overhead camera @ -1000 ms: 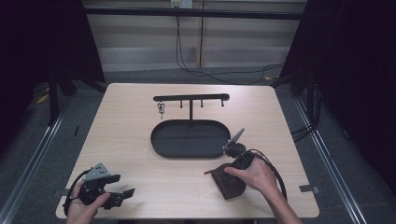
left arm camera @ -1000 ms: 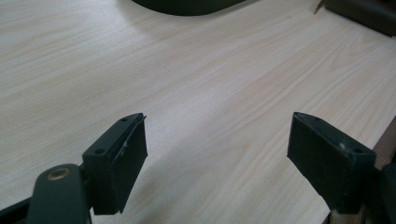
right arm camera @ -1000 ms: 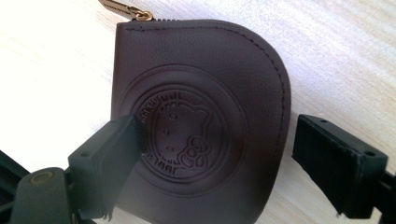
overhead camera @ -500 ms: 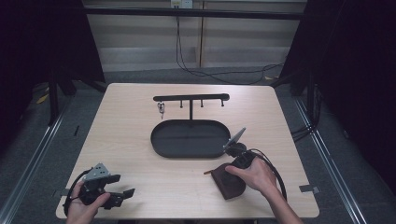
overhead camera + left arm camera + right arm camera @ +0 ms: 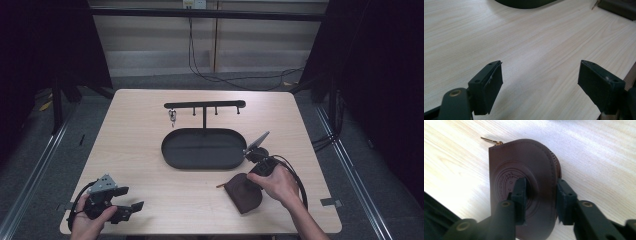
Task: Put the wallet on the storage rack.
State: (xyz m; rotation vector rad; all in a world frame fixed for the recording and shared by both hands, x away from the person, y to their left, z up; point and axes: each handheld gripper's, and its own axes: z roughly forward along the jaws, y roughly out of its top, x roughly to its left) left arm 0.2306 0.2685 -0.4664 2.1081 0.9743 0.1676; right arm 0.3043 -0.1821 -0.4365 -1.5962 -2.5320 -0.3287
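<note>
A brown leather zip pouch with an embossed round seal lies flat on the table at the front right. In the right gripper view the pouch faces the camera, its brass zip pull pointing away. My right gripper hovers low over it with a narrow gap; one jaw is over the seal, the other at the zipper edge. In the high view a hand holds the right gripper beside the pouch. My left gripper rests at the table's front left, wide open over bare wood.
A black oval tray sits mid-table, just beyond the pouch. Behind it stands a black hook rack with a small key bunch hanging at its left. The left gripper view catches the tray's edge and the pouch.
</note>
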